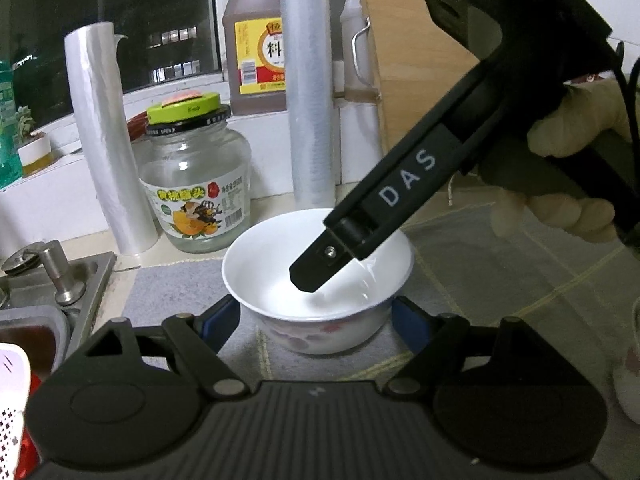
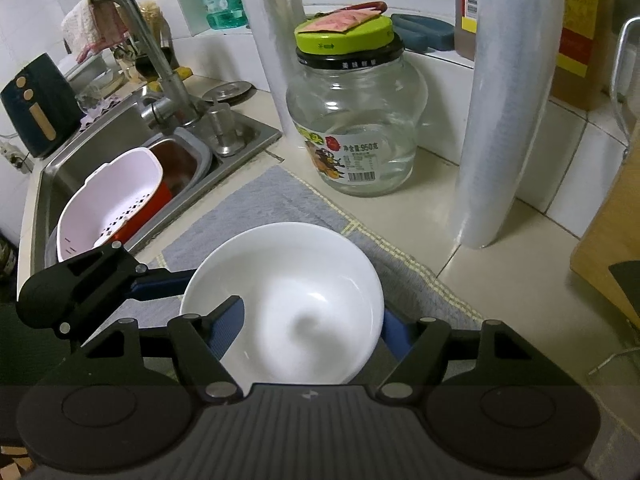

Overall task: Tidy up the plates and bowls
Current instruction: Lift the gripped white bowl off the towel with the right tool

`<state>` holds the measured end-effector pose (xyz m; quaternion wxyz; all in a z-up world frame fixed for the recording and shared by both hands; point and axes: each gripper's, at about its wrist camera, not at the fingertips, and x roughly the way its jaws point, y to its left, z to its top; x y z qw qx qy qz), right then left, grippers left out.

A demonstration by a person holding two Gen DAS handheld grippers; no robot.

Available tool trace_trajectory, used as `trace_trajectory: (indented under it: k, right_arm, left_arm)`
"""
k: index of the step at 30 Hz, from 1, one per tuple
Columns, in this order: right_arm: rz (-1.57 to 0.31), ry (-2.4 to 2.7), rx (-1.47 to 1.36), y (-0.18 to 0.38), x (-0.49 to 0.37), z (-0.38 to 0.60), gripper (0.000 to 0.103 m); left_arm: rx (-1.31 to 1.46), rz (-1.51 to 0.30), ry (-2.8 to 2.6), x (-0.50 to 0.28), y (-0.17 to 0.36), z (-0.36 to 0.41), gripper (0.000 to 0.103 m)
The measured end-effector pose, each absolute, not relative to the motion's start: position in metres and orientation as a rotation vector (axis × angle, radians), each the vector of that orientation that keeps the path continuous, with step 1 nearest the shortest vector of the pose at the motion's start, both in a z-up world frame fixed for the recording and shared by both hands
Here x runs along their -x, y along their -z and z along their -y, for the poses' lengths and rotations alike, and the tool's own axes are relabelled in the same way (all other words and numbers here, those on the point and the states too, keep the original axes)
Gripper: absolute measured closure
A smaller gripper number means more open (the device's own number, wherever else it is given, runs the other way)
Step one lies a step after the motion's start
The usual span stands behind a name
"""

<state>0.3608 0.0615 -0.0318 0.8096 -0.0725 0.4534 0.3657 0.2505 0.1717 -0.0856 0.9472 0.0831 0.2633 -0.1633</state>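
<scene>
Both grippers on white ceramic bowl [image 1: 318,276]: left gripper [image 1: 316,320] clamps its sides, right gripper [image 2: 312,328] pinches its rim. Lift-and-stack step; next needs a joint level lift.

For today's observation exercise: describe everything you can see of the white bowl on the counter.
The white bowl is glossy, ceramic-looking, round and deep, with a faint reddish floral pattern on its outer wall. It stands upright and empty on a grey mat. The left claw brackets its sides with blue pads; one finger of the right claw dips inside, the other outside its rim.
</scene>
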Motion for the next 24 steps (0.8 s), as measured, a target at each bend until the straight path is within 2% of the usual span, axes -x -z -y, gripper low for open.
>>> trace_trajectory:
  k: [24]
  right_arm:
    - [-0.867,-0.853,0.161,-0.015,-0.279,-0.011,0.025]
  left_arm:
    - [-0.197,-0.502,0.33,-0.179,0.046,-0.134,0.02]
